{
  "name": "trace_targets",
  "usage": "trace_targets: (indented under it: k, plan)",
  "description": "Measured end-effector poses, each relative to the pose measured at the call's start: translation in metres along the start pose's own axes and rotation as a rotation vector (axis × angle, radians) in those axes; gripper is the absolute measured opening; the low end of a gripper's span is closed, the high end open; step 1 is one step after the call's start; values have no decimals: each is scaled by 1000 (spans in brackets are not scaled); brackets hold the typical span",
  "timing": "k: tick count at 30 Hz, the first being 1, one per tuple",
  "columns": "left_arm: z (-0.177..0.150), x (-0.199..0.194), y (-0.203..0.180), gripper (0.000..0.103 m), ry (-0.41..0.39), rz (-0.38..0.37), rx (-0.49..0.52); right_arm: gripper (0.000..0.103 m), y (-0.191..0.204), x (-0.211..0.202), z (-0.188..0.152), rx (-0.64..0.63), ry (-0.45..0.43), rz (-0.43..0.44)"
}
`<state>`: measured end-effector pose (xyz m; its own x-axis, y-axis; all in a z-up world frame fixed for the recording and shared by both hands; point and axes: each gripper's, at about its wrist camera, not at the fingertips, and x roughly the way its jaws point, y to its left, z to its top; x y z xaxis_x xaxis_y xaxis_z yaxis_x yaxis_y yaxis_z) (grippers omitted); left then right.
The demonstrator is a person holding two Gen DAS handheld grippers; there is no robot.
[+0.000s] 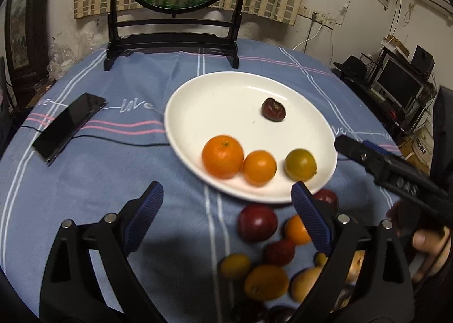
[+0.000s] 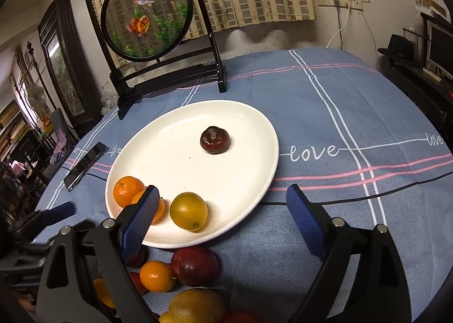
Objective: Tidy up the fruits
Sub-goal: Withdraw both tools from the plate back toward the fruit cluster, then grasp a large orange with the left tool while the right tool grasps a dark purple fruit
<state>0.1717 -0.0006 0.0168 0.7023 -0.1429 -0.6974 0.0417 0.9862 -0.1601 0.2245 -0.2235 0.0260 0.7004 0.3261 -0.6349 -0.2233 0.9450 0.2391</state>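
1. A big white plate (image 2: 263, 124) sits on a table with a blue cloth (image 2: 325, 113); the plate is the thing to find all the other things by.
2. Four fruits lie in the plate; a dark red fruit (image 2: 215, 140) rests alone near the far side of the plate; a big orange (image 1: 222, 156) and a small orange (image 1: 259, 167) touch each other at the near rim; a yellow-green orange (image 2: 188, 211) lies just beside them, also at the near rim.
3. A pile of loose fruit (image 1: 266, 252) lies on the cloth just outside the near rim of the plate; it has dark red plums, small oranges and yellow fruits; some of them touch.
4. The left gripper (image 1: 226, 215) hangs above the cloth at the near rim of the plate; its blue pads stand wide apart; nothing is between them, so it is let go.
5. The right gripper (image 2: 220, 221) hangs over the near rim of the plate; its jaws stand wide apart too; the yellow-green orange shows in the gap but the pads do not press on it.
6. A black phone (image 1: 69, 129) lies on the cloth to the left of the plate.
7. A round fish picture in a black stand (image 2: 147, 14) stands on the table behind the plate.
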Motion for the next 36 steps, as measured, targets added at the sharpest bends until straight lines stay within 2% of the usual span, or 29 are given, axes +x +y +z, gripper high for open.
trace_targets:
  k: [3,8,11,14,20,24,28,36]
  plan:
    - [-17,-14,10,94,1,27,-13,91,1,-1,-2,-28,-10,-30]
    - [-49,-26,25,94,52,34,-58,91,-8,-13,-9,1,-14,-30]
    - [-60,-33,27,94,56,38,-61,92,-16,-32,-20,42,-8,-8]
    - [-67,-39,26,94,52,41,-54,97,-21,-55,-34,66,-13,9]
    - [-80,-55,13,95,50,7,-27,97,-29,-92,-71,27,-11,-43]
    - [-92,-63,1,97,61,-2,10,97,-37,-101,-97,7,31,-76]
    - [-105,-71,-12,97,74,-14,45,97,-35,-111,-116,-9,53,-67]
    - [-126,-86,-28,97,74,-33,105,97,-22,-125,-131,-48,47,-27]
